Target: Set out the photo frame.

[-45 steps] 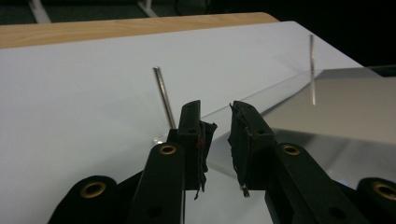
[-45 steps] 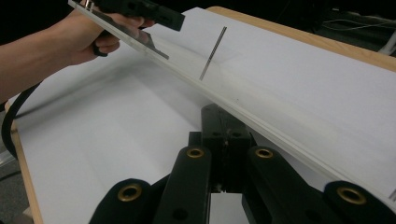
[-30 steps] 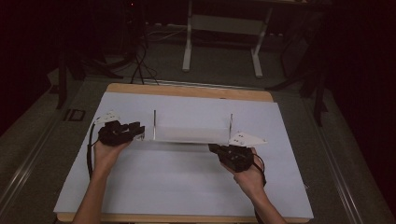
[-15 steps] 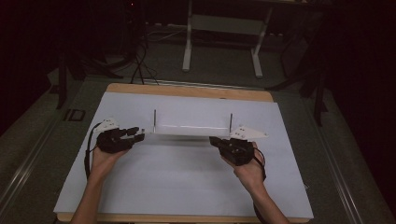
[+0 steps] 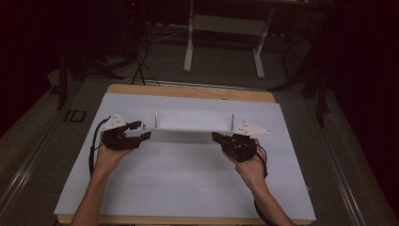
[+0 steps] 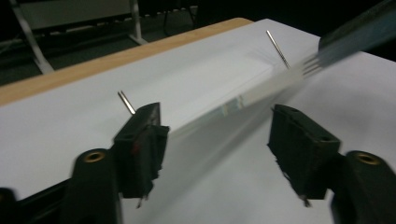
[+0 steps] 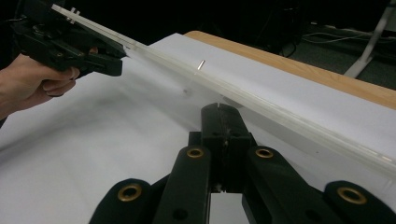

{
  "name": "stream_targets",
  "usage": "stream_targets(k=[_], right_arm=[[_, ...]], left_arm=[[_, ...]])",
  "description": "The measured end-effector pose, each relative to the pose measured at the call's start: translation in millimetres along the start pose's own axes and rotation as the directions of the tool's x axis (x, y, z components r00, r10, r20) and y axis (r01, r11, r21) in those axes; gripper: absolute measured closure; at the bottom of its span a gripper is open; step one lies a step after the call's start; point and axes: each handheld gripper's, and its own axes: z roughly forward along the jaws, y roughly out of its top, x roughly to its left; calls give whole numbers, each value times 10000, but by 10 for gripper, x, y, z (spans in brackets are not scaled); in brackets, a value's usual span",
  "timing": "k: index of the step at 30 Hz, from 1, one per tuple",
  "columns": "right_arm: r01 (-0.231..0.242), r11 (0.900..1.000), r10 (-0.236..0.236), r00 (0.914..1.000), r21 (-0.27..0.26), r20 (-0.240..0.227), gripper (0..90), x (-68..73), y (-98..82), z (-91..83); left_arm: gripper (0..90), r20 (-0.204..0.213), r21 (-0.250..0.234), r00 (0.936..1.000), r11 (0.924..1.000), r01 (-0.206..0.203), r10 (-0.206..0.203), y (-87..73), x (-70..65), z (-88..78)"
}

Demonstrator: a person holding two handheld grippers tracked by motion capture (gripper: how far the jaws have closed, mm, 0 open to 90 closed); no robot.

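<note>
A thin pale plate [image 5: 193,120] spans two upright metal pins [image 5: 156,115] [image 5: 232,118] on the white-covered table [image 5: 188,183] and casts a shadow below its near edge. My left gripper [image 5: 143,130] is at the plate's left end. Its jaws have just been opening and now stand wide apart [image 6: 215,135]. The blurred plate [image 6: 224,105] runs away beyond them and neither pad touches it. My right gripper [image 5: 214,136] is at the plate's right end with its jaws shut together [image 7: 219,108]. Its tips sit right under the plate's edge [image 7: 261,100]. I cannot tell whether they pinch it.
The table's wooden far edge [image 5: 188,92] lies just behind the plate. A white-legged stand [image 5: 226,42] and cables [image 5: 141,61] are on the dark floor beyond. The white cover stretches wide and bare toward me.
The left jaws have spread apart and no longer hold the plate's end. The plate looks shallower in the high view, its near edge farther from me. Both hands stay roughly in place.
</note>
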Motion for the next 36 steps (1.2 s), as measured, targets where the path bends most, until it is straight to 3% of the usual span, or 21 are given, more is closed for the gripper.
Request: stream_targets(k=[9, 14, 18, 21, 24, 27, 28, 36], right_arm=[[-77, 10000, 77, 9999, -2, 114, 900, -56, 18, 17], [-162, 9999, 162, 9996, -34, 237, 900, -109, 24, 14], [-79, 10000, 81, 9987, -24, 502, 898, -159, 12, 7], [-25, 10000, 24, 9980, 17, 630, 820, -237, -20, 3], [401, 9991, -413, 9946, 147, 953, 748, -330, -84, 5], [435, 9988, -459, 9933, 246, 1063, 689, -405, -131, 3], [409, 9988, -434, 9933, 252, 1075, 638, -486, -174, -7], [330, 9970, -445, 9846, 704, 1691, 558, -761, -344, -26]], left_arm=[[342, 260, -256, 9989, 9989, -385, 392, 117, -11, 144], [478, 597, -300, 9975, 9989, -351, 369, 122, -12, 185], [487, 598, -304, 9979, 9992, -248, 266, 139, 6, 192], [491, 581, -343, 9982, 9993, -157, 177, 152, 20, 201], [498, 595, -287, 9981, 9994, -167, 184, 174, 39, 206], [503, 568, -327, 9982, 9993, -159, 177, 185, 50, 214], [505, 552, -350, 9983, 9993, -151, 170, 184, 52, 215], [506, 604, -257, 9982, 9997, -21, 36, 218, 79, 226]])
